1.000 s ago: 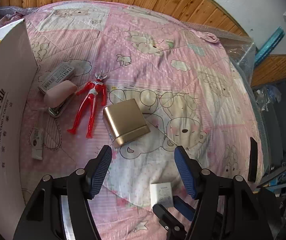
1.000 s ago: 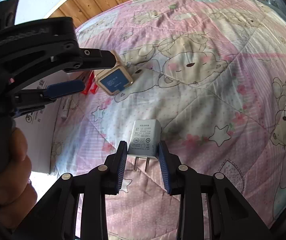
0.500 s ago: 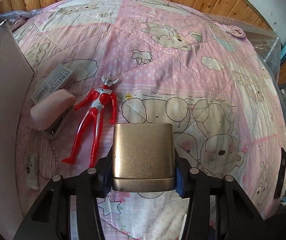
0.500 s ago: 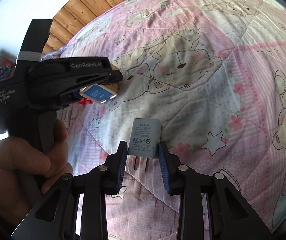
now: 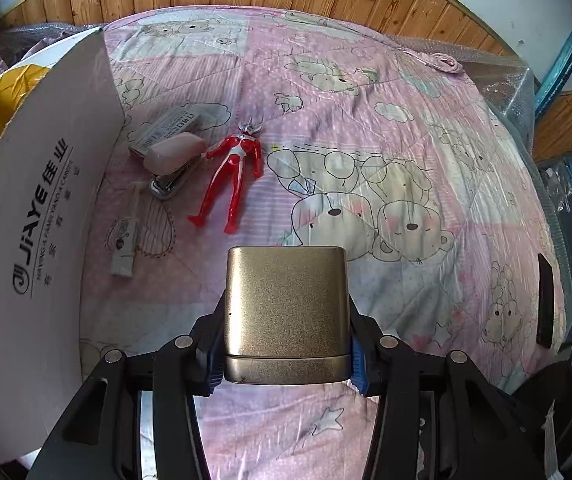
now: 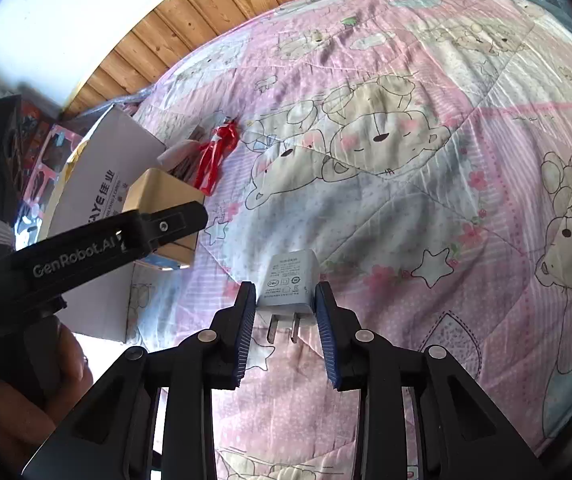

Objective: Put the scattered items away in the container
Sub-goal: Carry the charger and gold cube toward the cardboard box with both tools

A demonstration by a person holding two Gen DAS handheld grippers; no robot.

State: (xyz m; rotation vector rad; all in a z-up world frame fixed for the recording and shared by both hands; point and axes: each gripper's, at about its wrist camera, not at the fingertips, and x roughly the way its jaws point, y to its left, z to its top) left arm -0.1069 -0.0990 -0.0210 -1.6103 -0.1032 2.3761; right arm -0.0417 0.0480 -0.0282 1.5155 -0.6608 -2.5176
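Change since earlier frame: my left gripper (image 5: 286, 354), open above the quilt a second ago, now carries the gold metal rectangular tin (image 5: 286, 312) lifted clear of the bedding; the white box wall sits closer on its left.
Left tool: my jaws are clamped on the tin's two sides, blue pads pressed against it.
Right tool: my right gripper (image 6: 286, 322) has its jaws narrowed around the white plastic plug-in charger (image 6: 289, 286); whether the pads press it or only flank it, I cannot tell.
Charger position: lies on the pink bear-print quilt (image 6: 425, 128), prongs pointing back toward my gripper.
Container: white cardboard box with black lettering (image 5: 42, 216), standing at the quilt's left edge, yellow lining visible inside.
Loose items near box: red and silver plastic hero figure (image 5: 232, 172) lying flat; pale pink stapler (image 5: 174, 160) just beside its arm, resting against a grey labelled packet (image 5: 170, 126); small white tube (image 5: 126, 244) nearer the box wall.
Hand: my left hand (image 6: 18, 408) grips the left tool's handle.
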